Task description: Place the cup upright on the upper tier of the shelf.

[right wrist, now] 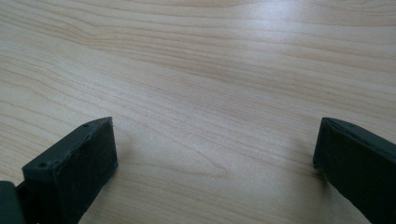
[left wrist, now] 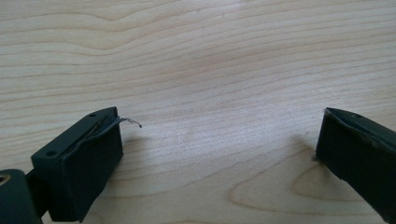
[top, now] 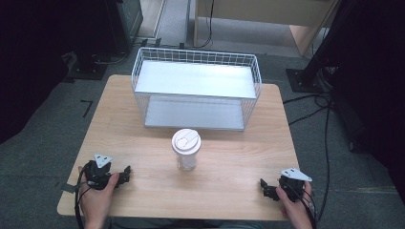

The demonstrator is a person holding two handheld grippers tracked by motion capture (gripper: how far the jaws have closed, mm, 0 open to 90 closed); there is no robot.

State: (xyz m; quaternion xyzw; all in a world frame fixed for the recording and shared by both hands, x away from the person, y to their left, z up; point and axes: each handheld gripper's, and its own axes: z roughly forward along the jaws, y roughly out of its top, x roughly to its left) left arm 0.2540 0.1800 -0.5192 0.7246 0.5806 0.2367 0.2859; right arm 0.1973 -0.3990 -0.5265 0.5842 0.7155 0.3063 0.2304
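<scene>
A clear plastic cup with a white lid [top: 186, 149] stands upright in the middle of the wooden table [top: 229, 171]. Behind it sits a white wire basket [top: 196, 88] with two shelf levels. My left gripper [top: 127, 175] rests on the table near the front left corner, held by a hand. It points toward the table's middle. Its jaws stand wide apart over bare wood [left wrist: 219, 140]. My right gripper [top: 265, 188] lies near the front right corner in the other hand, also open, with nothing but wood [right wrist: 215, 144] between its jaws. Both are well apart from the cup.
The table's front edge runs just under both hands. Grey carpet surrounds the table. Black cables [top: 325, 119] and a stand base [top: 305, 78] lie on the floor at the right. Dark equipment stands at the back left.
</scene>
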